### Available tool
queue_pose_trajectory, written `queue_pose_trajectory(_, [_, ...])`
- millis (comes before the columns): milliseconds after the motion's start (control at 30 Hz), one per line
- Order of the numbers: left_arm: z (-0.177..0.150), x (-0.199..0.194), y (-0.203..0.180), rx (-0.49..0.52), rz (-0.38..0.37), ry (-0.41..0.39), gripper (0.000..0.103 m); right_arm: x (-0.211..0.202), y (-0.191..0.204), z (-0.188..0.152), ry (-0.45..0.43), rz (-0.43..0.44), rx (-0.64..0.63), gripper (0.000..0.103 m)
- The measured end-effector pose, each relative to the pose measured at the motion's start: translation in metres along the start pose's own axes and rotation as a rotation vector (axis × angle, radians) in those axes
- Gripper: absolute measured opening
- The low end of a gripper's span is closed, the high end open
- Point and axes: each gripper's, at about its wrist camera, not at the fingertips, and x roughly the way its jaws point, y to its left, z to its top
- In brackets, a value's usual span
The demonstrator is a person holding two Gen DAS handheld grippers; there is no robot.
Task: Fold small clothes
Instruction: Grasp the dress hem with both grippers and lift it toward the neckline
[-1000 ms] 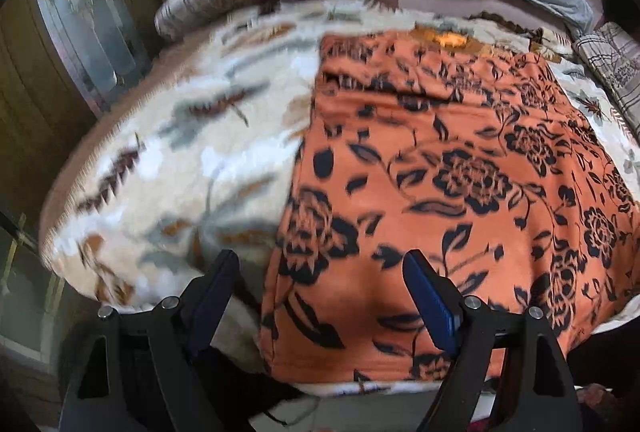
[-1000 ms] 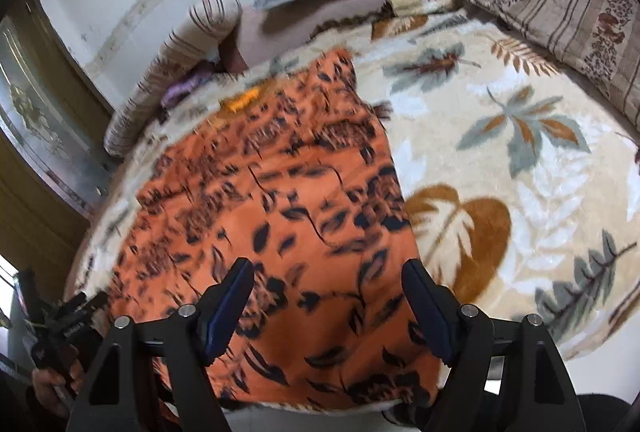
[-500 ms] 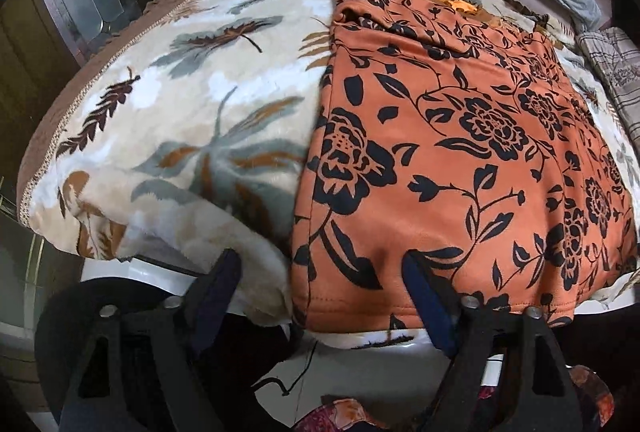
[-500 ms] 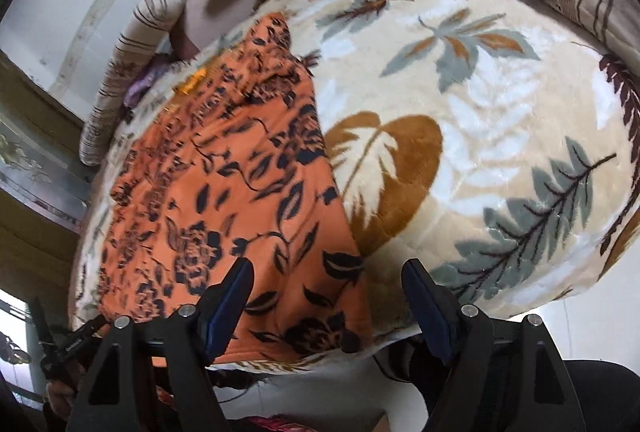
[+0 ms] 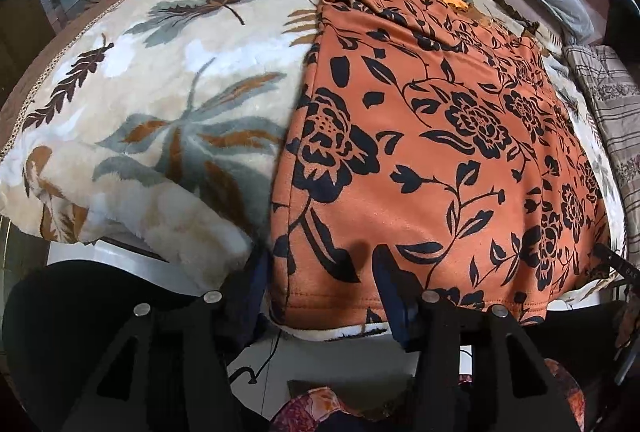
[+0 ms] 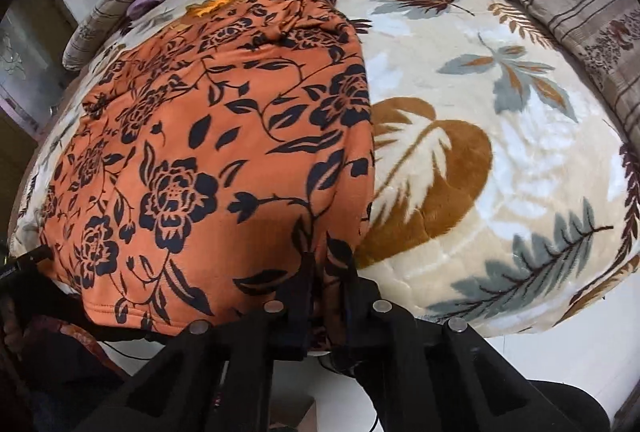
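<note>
Left wrist view: the orange garment printed with black flowers [image 5: 440, 135] lies flat on the cream plush blanket with a leaf pattern [image 5: 160, 79], its hem hanging over the near bed edge. The left gripper [image 5: 320, 272] straddles the hem's left corner, jaws closing but not yet pressing cloth; it should bite behind the stitched hem before any lift.

Right wrist view: the right gripper [image 6: 326, 272] is clenched on the hem's right corner. Both corners should probably rise together, evenly, to keep the fold square.
</note>
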Motion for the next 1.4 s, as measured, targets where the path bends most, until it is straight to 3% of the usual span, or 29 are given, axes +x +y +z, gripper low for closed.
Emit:
queue_pose_trajectory(67, [0.000,0.005,0.003,-0.012,-0.026,0.025,0.054,0.005,-0.006,0.002,0.032,0.023,0.045,0.016])
queue_pose_trajectory(233, [-0.001,0.006,0.010,-0.043,-0.042,0.026,0.014,0.008,-0.008,0.004,0.048,0.040,0.044,0.017])
queue_pose_trajectory(267, [0.000,0.005,0.013,-0.050,-0.057,0.023,0.011,0.007,-0.008,0.005,0.044,0.044,0.041,0.017])
queue_pose_trajectory(367, [0.004,0.000,0.015,-0.046,-0.098,0.025,0.008,0.003,-0.008,0.007,0.038,0.070,0.042,0.012])
queue_pose_trajectory(500, [0.018,-0.013,0.014,-0.045,-0.198,0.020,0.008,-0.021,-0.005,0.019,-0.004,0.226,0.069,0.009])
queue_pose_trajectory(600, [0.040,-0.031,0.014,-0.038,-0.281,-0.005,0.008,-0.041,-0.007,0.039,-0.039,0.353,0.104,0.009])
queue_pose_trajectory(800, [0.111,-0.071,0.013,-0.008,-0.381,-0.116,0.008,-0.071,-0.015,0.092,-0.138,0.494,0.184,0.009])
queue_pose_trajectory(933, [0.166,-0.078,0.014,-0.004,-0.374,-0.170,0.008,-0.073,-0.025,0.140,-0.211,0.515,0.237,0.009])
queue_pose_trajectory(1067, [0.238,-0.057,0.012,-0.025,-0.341,-0.184,0.008,-0.053,-0.037,0.198,-0.257,0.504,0.277,0.009])
queue_pose_trajectory(1233, [0.321,0.001,0.000,-0.057,-0.278,-0.186,0.008,0.010,-0.051,0.277,-0.302,0.469,0.374,0.009])
queue_pose_trajectory(1400, [0.367,0.095,-0.006,-0.139,-0.181,-0.135,0.008,0.106,-0.070,0.319,-0.274,0.428,0.514,0.011])
